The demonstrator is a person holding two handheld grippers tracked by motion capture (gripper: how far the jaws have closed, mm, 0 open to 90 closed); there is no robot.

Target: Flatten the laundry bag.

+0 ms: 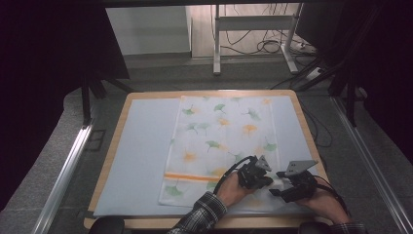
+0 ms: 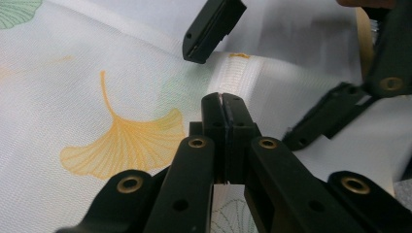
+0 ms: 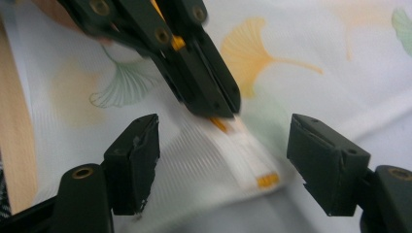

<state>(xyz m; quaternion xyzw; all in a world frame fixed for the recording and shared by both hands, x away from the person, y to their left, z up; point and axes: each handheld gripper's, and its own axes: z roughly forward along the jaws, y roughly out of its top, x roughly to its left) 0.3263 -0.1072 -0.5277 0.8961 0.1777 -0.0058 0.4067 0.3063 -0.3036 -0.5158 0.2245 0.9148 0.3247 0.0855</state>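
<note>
With my left hand-held gripper (image 2: pixel 224 104) clamped on the towel (image 1: pixel 219 141) hem at the bench (image 1: pixel 146 95) near corner, I should bring my right hand-held gripper (image 3: pixel 223 155), jaws apart, squarely onto the hem loop (image 3: pixel 245 155) before pinching.

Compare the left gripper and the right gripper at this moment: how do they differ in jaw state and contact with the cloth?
The left gripper is shut, pinching a raised fold of the leaf-print cloth; the right gripper stands open, its jaws straddling that fold without pressing it. The left gripper holds cloth; the right holds nothing. Both are black, hand-held, and meet at the cloth's near right corner.
</note>
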